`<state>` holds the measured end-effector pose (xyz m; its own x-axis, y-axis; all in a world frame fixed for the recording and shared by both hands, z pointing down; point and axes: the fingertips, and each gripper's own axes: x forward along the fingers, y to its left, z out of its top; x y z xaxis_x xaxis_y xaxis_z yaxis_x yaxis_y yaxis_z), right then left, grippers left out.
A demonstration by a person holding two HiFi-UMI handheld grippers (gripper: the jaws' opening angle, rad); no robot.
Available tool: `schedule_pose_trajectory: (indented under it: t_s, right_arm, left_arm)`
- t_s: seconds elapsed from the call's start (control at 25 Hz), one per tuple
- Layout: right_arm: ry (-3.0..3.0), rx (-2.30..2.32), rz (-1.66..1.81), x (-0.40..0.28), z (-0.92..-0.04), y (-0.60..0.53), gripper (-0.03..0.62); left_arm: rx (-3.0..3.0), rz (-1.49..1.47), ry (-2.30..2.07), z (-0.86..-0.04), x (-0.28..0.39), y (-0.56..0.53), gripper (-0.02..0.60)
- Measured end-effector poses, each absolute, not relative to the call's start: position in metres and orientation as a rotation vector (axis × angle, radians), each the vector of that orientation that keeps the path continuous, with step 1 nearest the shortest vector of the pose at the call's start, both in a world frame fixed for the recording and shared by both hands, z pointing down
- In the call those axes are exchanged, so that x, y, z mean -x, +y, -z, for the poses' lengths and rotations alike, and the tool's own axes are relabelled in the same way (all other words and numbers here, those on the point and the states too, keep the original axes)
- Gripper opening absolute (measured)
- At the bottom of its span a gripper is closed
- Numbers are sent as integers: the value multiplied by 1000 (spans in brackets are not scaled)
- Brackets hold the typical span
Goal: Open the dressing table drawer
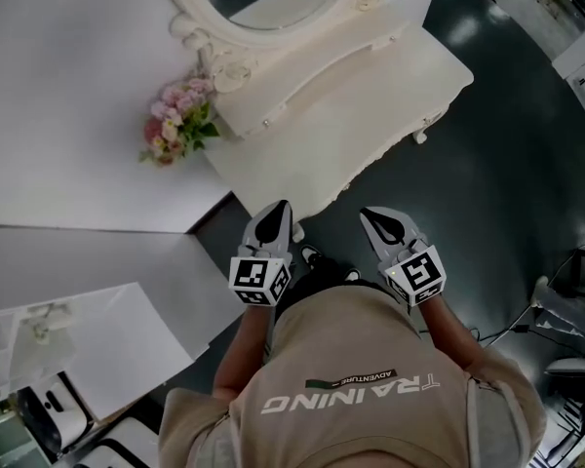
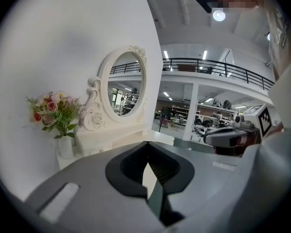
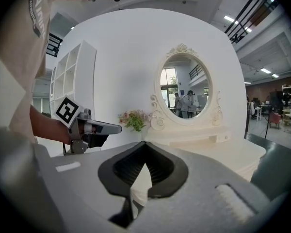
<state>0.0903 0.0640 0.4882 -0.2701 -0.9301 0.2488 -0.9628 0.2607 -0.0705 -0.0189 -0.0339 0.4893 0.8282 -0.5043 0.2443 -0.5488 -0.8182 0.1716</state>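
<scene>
Since both the left gripper (image 1: 279, 208) and the right gripper (image 1: 370, 214) have jaws pressed together on nothing, we judge they may bump the drawer's pull instead of catching it. The drawer belongs to the white surface (image 1: 370, 96) at upper centre; its front hides under the edge, pull unseen.

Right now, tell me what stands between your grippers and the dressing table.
Nothing visible does. The left gripper and right gripper, both shut and empty, hang short of the dressing table front edge.
</scene>
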Motion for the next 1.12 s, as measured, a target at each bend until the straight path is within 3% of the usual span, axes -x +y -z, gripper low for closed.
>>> schedule_pose_trajectory:
  t_s: [0.32,1.12]
  right_arm:
    - [-2389,-1780,-216,-80,-457,-15,2]
    - [-2491,-1549,-238,-74,-475,-119,2]
  left_arm:
    - [-2729,-201,-861,-488,29,-93,18]
    - [-2589,-213,-1099,-493,49,-154,18]
